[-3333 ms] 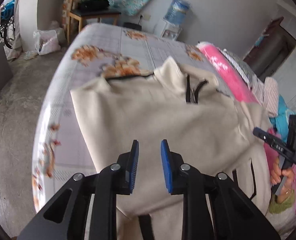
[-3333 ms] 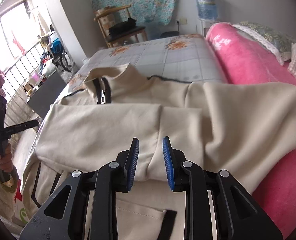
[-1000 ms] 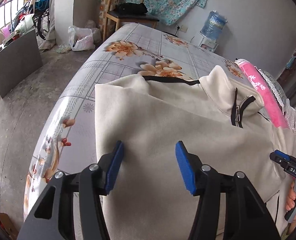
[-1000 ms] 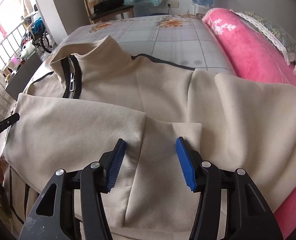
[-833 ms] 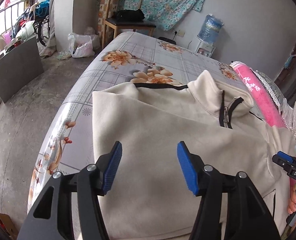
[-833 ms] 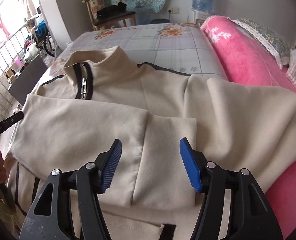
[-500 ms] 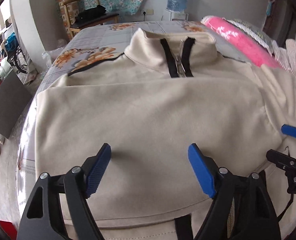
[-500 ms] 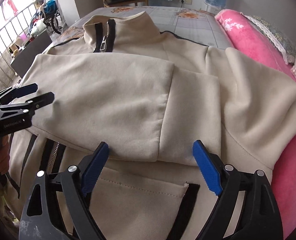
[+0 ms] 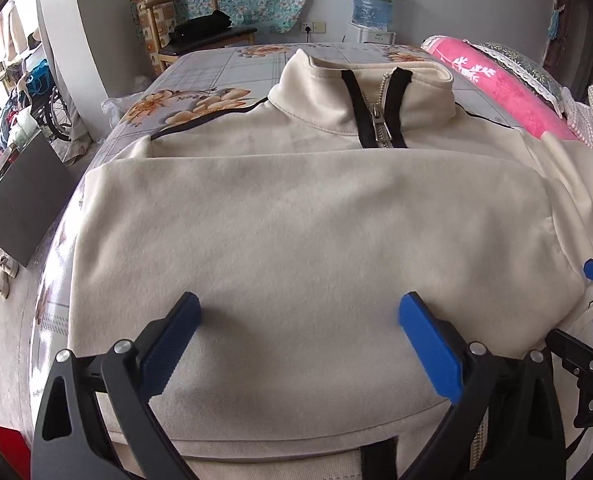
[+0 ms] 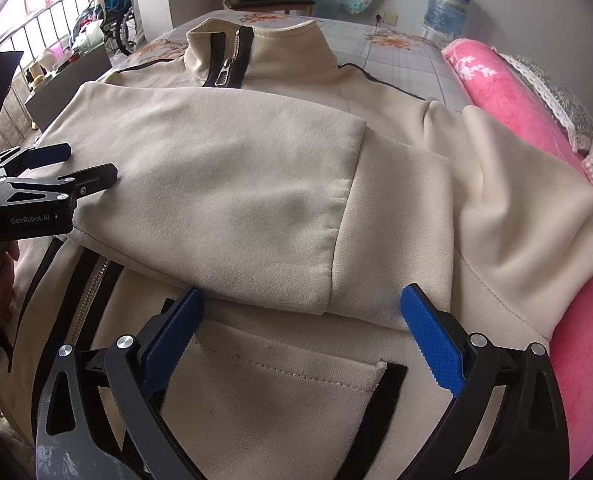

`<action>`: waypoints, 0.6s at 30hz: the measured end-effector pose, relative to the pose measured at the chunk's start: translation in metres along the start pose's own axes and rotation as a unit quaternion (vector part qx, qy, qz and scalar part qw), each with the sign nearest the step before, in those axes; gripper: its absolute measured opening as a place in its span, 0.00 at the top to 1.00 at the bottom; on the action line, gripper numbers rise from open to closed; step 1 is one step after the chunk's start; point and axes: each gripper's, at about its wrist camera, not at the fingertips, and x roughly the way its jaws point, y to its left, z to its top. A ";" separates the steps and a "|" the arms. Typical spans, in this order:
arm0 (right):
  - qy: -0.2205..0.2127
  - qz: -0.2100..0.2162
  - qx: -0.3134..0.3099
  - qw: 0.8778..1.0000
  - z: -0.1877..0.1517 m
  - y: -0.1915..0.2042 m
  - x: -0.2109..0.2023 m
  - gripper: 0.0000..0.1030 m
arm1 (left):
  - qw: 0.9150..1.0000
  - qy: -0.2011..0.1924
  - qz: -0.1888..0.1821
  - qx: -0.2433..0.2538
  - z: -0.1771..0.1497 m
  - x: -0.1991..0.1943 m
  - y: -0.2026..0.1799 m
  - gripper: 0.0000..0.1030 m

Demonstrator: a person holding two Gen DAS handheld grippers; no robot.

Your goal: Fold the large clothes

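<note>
The jacket (image 9: 296, 216) lies flat on the bed (image 9: 232, 64), collar toward the far edge and hem at the near edge, so its long axis runs away from both claws. One sleeve (image 10: 224, 200) is folded across the chest. The left gripper (image 9: 298, 332) and the right gripper (image 10: 302, 326) have just been opening; both now stand wide, with nothing pinched between the pads. They hover side by side just above the near part, left over the folded sleeve, right over its cuff and the pocket (image 10: 280, 376). The other sleeve (image 10: 528, 208) drapes toward the pink blanket (image 10: 508, 96), nearer the right gripper, so probably that hand folds it next.
</note>
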 end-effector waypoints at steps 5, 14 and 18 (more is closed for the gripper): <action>-0.014 0.059 0.068 0.996 0.002 -0.033 -0.029 0.08 | 1.000 0.006 -0.003 0.005 0.001 0.000 0.000 0.05; -0.087 0.050 0.333 0.937 -0.054 -0.228 -0.087 0.12 | 1.000 0.006 -0.009 0.010 -0.001 0.000 0.001 0.05; -0.102 0.022 0.434 0.895 -0.089 -0.309 -0.096 0.22 | 1.000 0.013 -0.013 0.012 0.000 0.000 0.001 0.05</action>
